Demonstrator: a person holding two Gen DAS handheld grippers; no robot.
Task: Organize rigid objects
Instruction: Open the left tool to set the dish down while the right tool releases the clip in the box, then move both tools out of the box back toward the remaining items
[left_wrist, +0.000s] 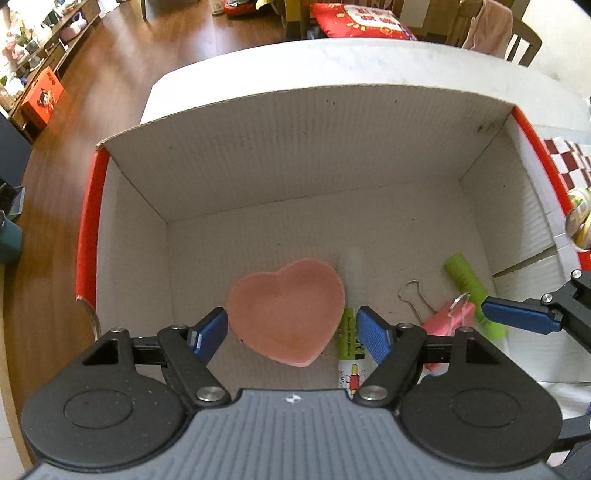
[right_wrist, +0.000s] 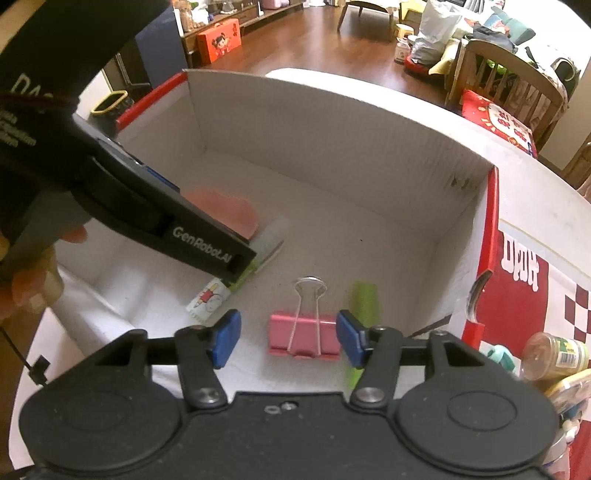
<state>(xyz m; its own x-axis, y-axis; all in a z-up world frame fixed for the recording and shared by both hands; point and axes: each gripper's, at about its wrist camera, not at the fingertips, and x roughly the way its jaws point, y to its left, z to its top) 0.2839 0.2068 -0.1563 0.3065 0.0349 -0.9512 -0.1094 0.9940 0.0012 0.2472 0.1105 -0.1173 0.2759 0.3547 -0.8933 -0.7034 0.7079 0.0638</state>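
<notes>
box (left_wrist: 295, 147): white cardboard, around both claws | heart dish (left_wrist: 286, 314): pink, between released left claw (left_wrist: 291, 330) fingers, untouched | binder clip (right_wrist: 304, 334): pink (wire handles up), between released right claw (right_wrist: 290, 338) fingers, apart from them

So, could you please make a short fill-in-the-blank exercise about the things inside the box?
1. The pink dish has the shape of a ____.
2. The binder clip between the right gripper's open jaws is ____ in colour.
3. All these things lie inside a cardboard ____.

Missing words: heart; pink; box
</notes>
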